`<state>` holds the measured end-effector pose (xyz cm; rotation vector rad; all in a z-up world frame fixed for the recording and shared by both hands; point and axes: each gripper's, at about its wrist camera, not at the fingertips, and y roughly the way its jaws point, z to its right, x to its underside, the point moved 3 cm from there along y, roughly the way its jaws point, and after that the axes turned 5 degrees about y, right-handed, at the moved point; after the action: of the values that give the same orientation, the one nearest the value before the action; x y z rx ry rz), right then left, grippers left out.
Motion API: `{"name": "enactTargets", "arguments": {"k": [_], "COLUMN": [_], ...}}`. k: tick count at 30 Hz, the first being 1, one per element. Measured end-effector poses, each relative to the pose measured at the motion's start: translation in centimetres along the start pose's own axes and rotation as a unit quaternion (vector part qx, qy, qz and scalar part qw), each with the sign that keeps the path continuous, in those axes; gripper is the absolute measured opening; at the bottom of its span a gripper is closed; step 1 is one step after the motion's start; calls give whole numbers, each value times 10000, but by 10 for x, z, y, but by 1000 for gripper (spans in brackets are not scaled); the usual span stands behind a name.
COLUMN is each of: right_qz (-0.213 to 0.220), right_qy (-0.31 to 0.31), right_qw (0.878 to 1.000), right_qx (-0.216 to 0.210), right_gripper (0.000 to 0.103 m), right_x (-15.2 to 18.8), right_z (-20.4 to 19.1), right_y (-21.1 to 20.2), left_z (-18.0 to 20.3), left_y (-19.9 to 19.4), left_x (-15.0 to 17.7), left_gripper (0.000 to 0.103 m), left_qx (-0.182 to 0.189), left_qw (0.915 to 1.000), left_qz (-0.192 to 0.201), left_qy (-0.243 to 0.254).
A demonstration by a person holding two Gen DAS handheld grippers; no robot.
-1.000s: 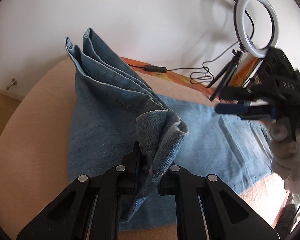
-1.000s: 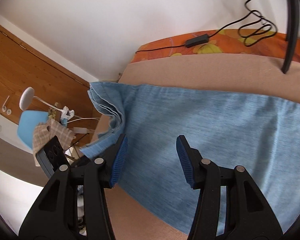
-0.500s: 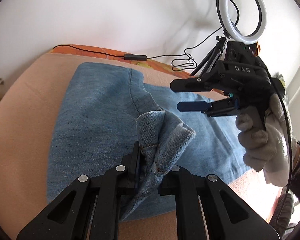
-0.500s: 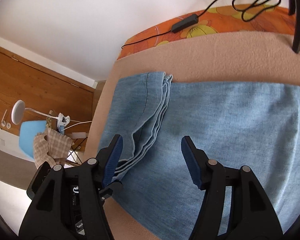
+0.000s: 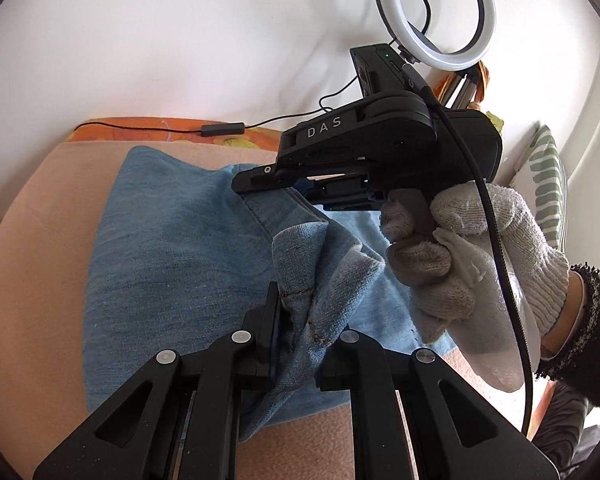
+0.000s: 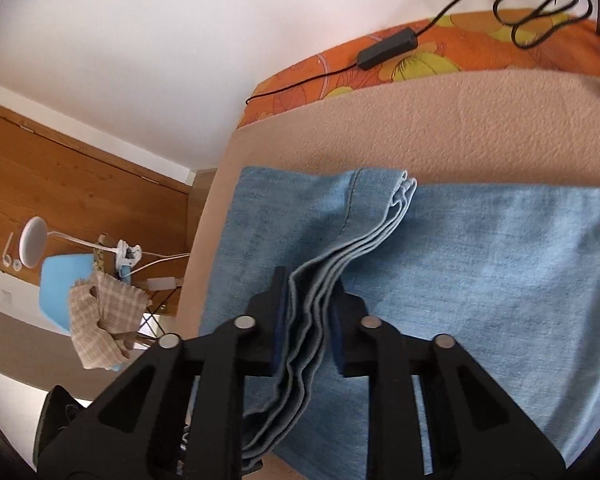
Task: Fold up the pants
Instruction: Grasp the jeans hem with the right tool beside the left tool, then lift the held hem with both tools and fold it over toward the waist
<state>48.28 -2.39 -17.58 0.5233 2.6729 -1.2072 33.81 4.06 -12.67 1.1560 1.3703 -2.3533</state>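
Observation:
Light blue denim pants (image 5: 172, 264) lie folded over on a beige blanket (image 5: 32, 280). My left gripper (image 5: 300, 328) is shut on a bunched, hemmed corner of the pants, held slightly above the rest. In the right wrist view the pants (image 6: 480, 280) spread to the right, with several stacked hem layers (image 6: 364, 240) running into my right gripper (image 6: 310, 308). Its jaws are closing and the blue pads press on those layers. The left wrist view shows the right gripper (image 5: 284, 188) low over the pants, held by a gloved hand (image 5: 460, 260).
A ring light (image 5: 436, 12) on a tripod stands at the back right. A black cable with an inline switch (image 6: 388, 46) lies on orange flowered fabric (image 6: 480, 52) by the wall. Past the left edge are a blue chair with checked cloth (image 6: 100, 312) and a white lamp (image 6: 32, 242).
The raised pant legs have come down flat onto the rest. The right gripper moved in onto the stacked hems and closed on them. The left gripper kept its hold and shifted.

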Motion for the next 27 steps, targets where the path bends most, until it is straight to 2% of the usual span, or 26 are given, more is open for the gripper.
{"name": "enactTargets", "arguments": {"k": [7,10,17,27], "right_qz": [543,717,895,1070], "right_qy": [-554,-753,-736,-636], "right_qw": [9961,9927,9898,9870], "right_qx": [419,617,828,1017], "right_gripper": [9,9,8,8], "right_x": [-9,-10,-13,-9], "right_z": [8,14,48,89], "right_y": [-69,-97,-148,-198], "left_z": [53,72,121,168], "left_y": [8,12,32,53], "left_x": [-12,-18,-28,-35], "left_gripper": [10,10,10,10], "left_qx": [187,304,528,808], "left_qw": [9993,9990,9977,9952], "left_qz": [-9,48,33,-24], "left_qy": [332,314,421,542]}}
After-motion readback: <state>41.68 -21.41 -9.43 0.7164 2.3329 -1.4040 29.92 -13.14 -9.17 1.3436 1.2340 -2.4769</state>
